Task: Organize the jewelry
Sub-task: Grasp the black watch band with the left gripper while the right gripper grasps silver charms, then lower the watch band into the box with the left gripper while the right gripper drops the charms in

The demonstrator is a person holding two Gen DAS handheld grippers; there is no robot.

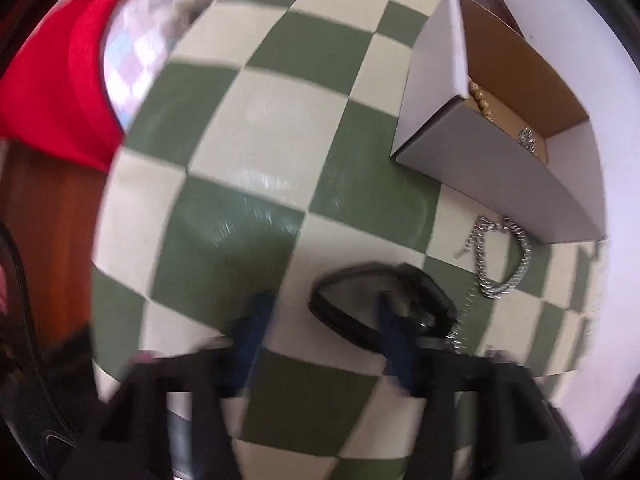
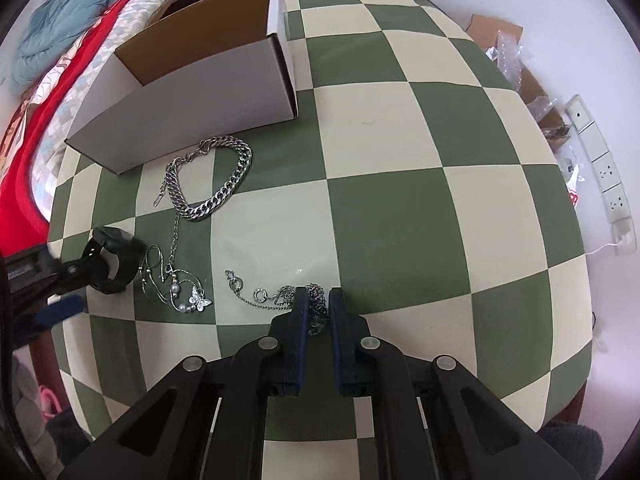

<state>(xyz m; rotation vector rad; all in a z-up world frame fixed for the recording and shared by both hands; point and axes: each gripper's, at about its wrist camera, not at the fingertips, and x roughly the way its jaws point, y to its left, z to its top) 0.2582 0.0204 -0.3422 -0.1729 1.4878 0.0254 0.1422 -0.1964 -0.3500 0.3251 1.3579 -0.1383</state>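
On the counter point(image 2: 400, 140) my right gripper point(image 2: 319, 300) sits near the front edge, its fingers either side of a thin chain point(image 2: 256, 295) that trails off to the left. Further left lies a butterfly necklace point(image 2: 188, 296), and beside it, at the far left, a watch point(image 2: 114, 260) with my left gripper point(image 1: 320, 312) at its strap. Behind these lies a thick chain point(image 2: 216, 180), just before an open box point(image 2: 192, 92) that stands at the back left. Beads point(image 1: 482, 100) lie in the box.

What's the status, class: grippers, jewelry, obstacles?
Left gripper open around black band. Right gripper shut on thin chain. Curb chain and butterfly necklace lie outside box. Nothing blocking.
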